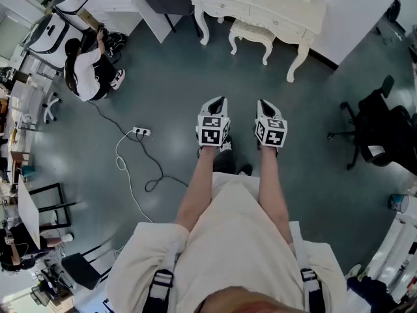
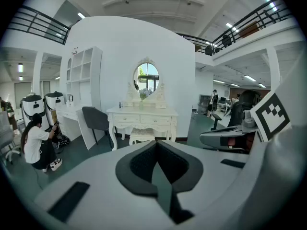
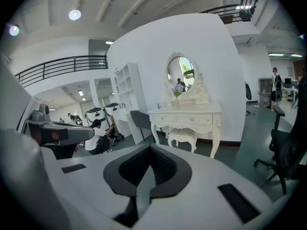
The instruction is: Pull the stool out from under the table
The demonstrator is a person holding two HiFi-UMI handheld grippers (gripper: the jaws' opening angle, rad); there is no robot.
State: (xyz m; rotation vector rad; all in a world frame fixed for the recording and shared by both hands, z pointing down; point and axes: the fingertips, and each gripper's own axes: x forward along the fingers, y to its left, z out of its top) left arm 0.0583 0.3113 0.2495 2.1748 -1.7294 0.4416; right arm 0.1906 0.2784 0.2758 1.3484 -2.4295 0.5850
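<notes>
stool is seen tucked under the white desk, well apart across the grey floor from the left hand-held gripper and right hand-held gripper, held side by side, jaws pressed together, both empty

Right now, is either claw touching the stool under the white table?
Apart. The head view shows the left claw and right claw, both shut, held over floor, a plain gap short of the stool tucked under the table.
</notes>
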